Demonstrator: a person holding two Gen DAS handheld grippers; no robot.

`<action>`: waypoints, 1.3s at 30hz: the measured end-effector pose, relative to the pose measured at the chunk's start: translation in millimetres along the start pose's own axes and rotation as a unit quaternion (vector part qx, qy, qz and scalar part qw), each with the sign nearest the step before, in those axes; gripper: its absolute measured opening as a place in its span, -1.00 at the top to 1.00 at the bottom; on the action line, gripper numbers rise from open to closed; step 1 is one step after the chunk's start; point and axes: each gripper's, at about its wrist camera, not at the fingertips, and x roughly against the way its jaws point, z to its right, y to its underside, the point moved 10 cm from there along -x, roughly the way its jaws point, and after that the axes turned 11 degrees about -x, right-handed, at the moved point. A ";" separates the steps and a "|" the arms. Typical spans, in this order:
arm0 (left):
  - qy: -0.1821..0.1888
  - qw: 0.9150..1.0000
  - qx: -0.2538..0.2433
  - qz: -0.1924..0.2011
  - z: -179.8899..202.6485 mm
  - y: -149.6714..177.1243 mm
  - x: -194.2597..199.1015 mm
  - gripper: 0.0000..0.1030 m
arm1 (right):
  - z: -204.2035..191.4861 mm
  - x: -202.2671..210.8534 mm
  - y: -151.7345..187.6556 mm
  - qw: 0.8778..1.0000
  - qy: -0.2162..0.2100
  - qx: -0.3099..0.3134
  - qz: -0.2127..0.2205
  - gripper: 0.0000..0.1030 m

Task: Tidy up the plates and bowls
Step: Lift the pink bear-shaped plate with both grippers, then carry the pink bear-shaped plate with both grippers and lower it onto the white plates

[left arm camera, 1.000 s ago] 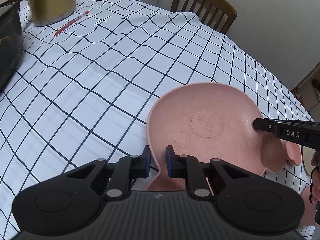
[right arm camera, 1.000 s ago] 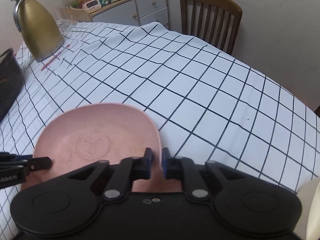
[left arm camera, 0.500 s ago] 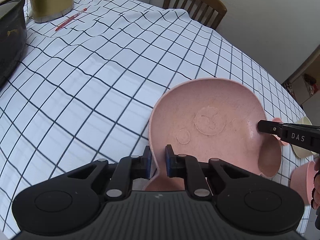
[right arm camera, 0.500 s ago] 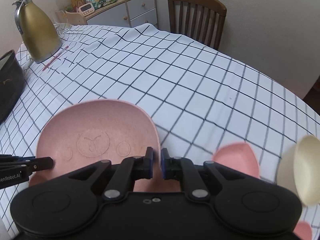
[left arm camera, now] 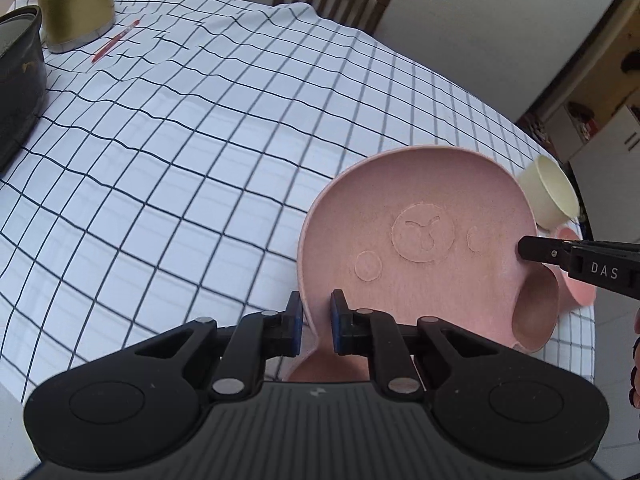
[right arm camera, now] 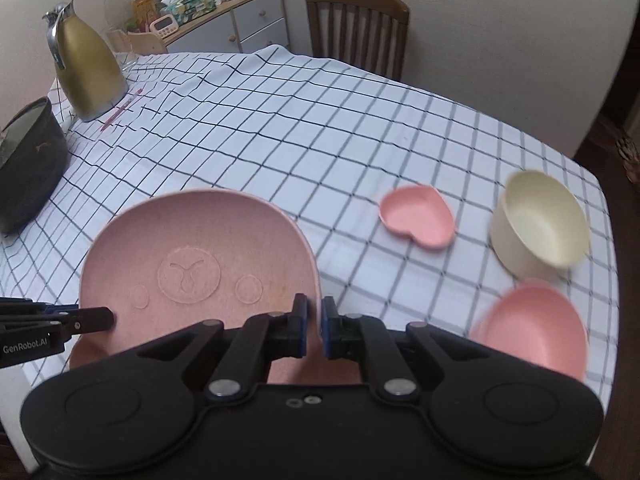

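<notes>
Pink and matte, the bear-face plate (left arm camera: 420, 248) hangs tilted above the checked worktop (left arm camera: 200, 140), pinched on opposite edges by both tools. The left tool (left arm camera: 315, 322) is closed on the rim near one ear lobe; the right tool (right arm camera: 314, 326) is closed on the rim across from it. It looks like speckled, stiff, light plastic or fibre ware, unlikely to shatter but shallow-rimmed, so a thin pinch could slip if the plate twists. Keeping both grips on the raised rim seems the safest hold. On the worktop's right side rest a pink heart dish (right arm camera: 418, 216), a cream bowl (right arm camera: 540, 222) and a pink bowl (right arm camera: 532, 328), near each other but apart; nesting onto them is probably what follows.
</notes>
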 end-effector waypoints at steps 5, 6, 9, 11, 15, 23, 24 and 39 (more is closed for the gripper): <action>0.019 1.000 -0.020 -0.007 19.3 17.9 17.6 0.75 | 12.2 31.3 24.7 1.000 0.013 -0.025 0.000 0.89; 0.023 0.999 -0.026 -0.007 23.8 21.2 20.5 0.75 | 15.6 37.3 29.9 0.999 0.016 -0.030 0.001 0.89; 0.038 0.998 -0.042 -0.010 39.0 32.5 29.3 0.75 | 27.8 54.7 46.8 0.998 0.027 -0.050 0.004 0.89; 0.047 0.997 -0.053 -0.012 49.9 40.3 35.5 0.75 | 36.2 65.6 58.8 0.997 0.034 -0.062 0.005 0.89; 0.062 0.995 -0.081 -0.021 72.9 54.6 43.5 0.75 | 53.3 85.9 83.0 0.995 0.045 -0.092 0.008 0.89; 0.096 0.985 -0.136 -0.045 123.0 87.6 51.9 0.75 | 97.2 118.4 131.3 0.985 0.066 -0.160 0.011 0.89; 0.099 0.984 -0.142 -0.047 128.7 91.0 52.5 0.75 | 103.0 122.3 137.9 0.983 0.069 -0.170 0.011 0.89; 0.128 0.960 -0.226 -0.103 188.3 143.2 51.2 0.75 | 152.8 156.8 233.4 0.954 0.094 -0.284 -0.004 0.89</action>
